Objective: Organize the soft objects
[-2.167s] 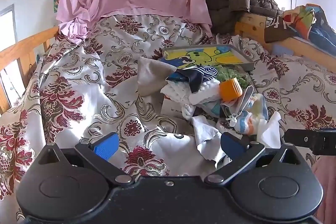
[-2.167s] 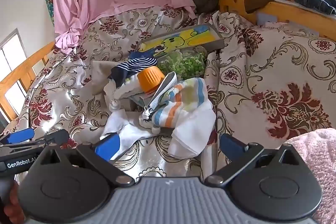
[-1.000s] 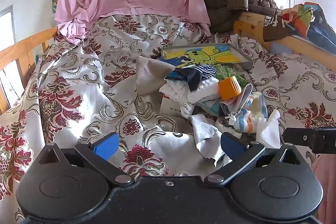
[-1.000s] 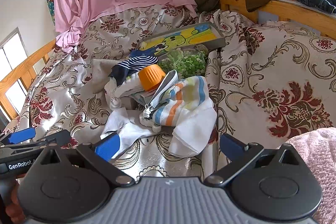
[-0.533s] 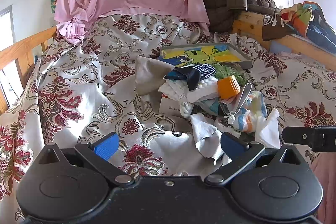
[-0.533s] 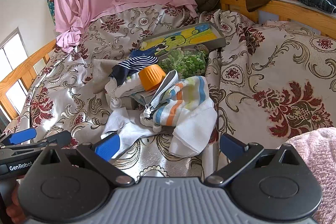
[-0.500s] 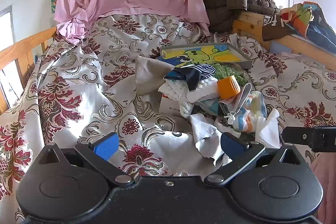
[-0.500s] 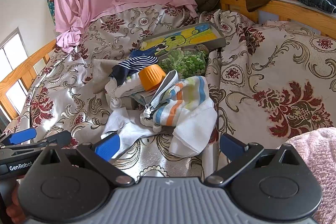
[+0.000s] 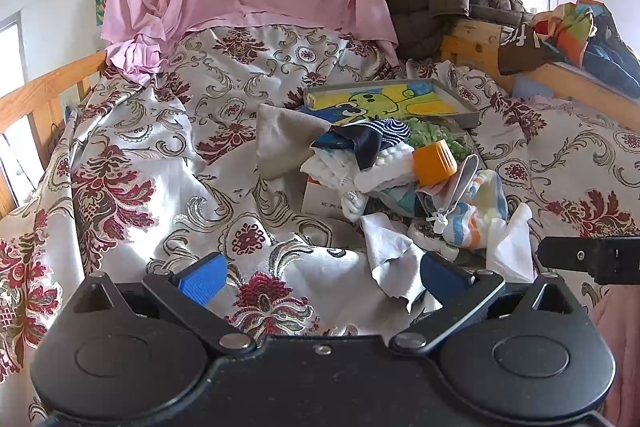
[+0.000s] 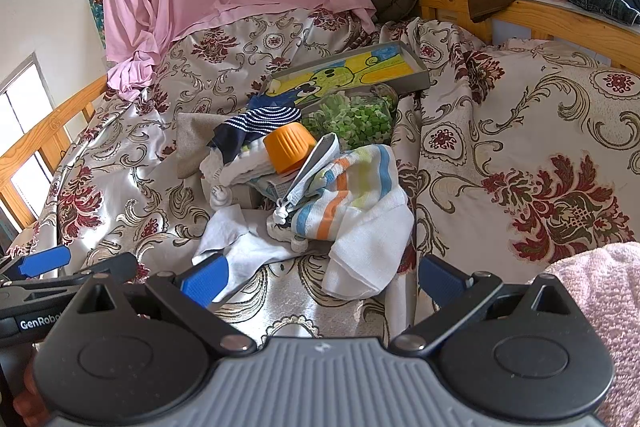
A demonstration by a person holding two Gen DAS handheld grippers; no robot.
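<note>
While both tools hung short of the pile, these notes held for the first pick:

Left hand-held gripper: wide open, nothing between its blue pads, low over the bedspread, with the pile ahead and to its right.

Right hand-held gripper: equally wide open and empty, aimed almost straight at the pile.

Pile of soft objects: heaped mid-bed; a striped towel lay nearest the right tool, a crumpled white cloth just beside it, and a navy striped sock sat on top further back.

Hard items mixed in: an orange cup rested against the folded white cloths; a clear tub of green bits and a picture tray stood behind.

Likely step: approach and first grasp, probably the towel or white cloth, being closest and unburdened.

Doing it well: pinch a raised fold, not a flat spread, and go deep enough to catch the cloth without snagging the bedspread beneath.

Risk: lifting the towel could drag the grey pouch lying on it, or tip the cup.

Destination: none was evident in either view.
</note>
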